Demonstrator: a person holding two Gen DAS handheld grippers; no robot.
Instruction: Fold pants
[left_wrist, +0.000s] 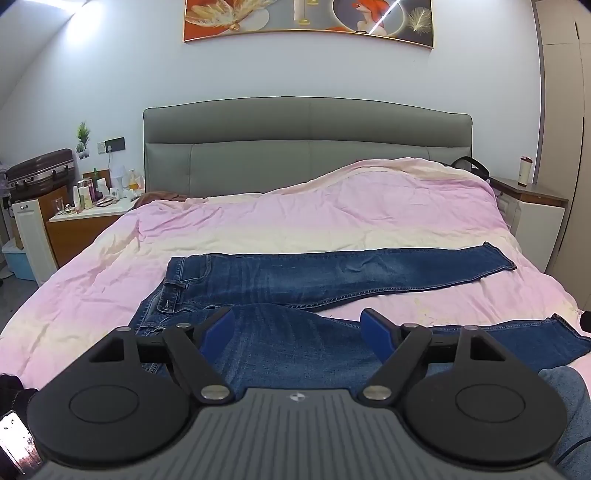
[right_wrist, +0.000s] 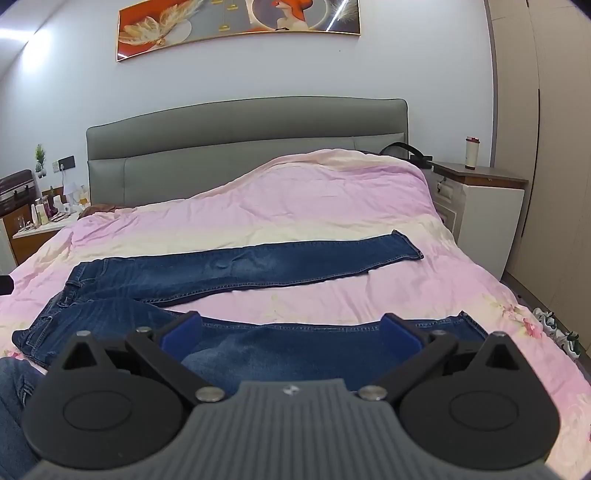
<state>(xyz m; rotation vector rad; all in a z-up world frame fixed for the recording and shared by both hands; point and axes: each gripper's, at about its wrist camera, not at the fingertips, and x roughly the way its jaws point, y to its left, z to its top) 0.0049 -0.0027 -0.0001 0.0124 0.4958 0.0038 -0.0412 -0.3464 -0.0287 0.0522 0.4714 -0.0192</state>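
Note:
Blue jeans (left_wrist: 314, 280) lie spread flat on the pink bed cover, waistband to the left and both legs running right, with a gap between the legs. They also show in the right wrist view (right_wrist: 236, 273). My left gripper (left_wrist: 297, 325) is open and empty, hovering over the near leg's thigh close to the crotch. My right gripper (right_wrist: 291, 330) is open and empty, hovering over the near leg further toward its hem (right_wrist: 465, 325).
The pink quilt (left_wrist: 295, 214) covers the bed, bulging at the back right. A grey headboard (left_wrist: 306, 147) stands behind. A cluttered nightstand (left_wrist: 92, 206) is at the left, another nightstand (right_wrist: 487, 206) with a cup at the right. My own denim-clad leg (right_wrist: 14, 387) is at the near edge.

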